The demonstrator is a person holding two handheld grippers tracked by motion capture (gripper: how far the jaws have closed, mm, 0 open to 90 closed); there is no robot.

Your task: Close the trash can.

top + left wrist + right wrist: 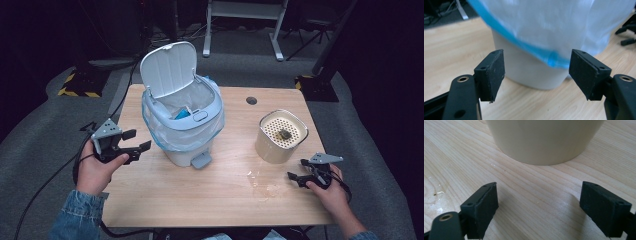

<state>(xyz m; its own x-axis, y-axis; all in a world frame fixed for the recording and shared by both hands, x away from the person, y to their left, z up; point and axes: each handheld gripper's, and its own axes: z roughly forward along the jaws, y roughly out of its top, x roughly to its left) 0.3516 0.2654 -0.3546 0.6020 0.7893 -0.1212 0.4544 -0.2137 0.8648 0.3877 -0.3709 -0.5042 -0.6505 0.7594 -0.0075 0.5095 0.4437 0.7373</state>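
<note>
Since both claws are spread wide and empty, I'd bring the right gripper [300,176] squarely round the beige strainer canister [280,136], right of the lidded trash bin [182,112], while the left gripper [136,141] steadies the bin.

The person wears a blue denim jacket; its left sleeve [75,215] ends in a folded cuff with pale stitching, and a sliver of the same denim shows at the right sleeve [365,235]. Each hand carries a black claw. The left claw [136,140] has a grey three-cornered plate [106,130] on top and a black cable [45,185] trailing from it. The right claw [297,170] bears a like grey plate [326,158]. In the gripper views each jaw is a black bar with a brass-ringed hole [463,79], ending in a flat rectangular pad [584,72] of matte black rubber fixed to a block with small screw holes [469,204]
</note>
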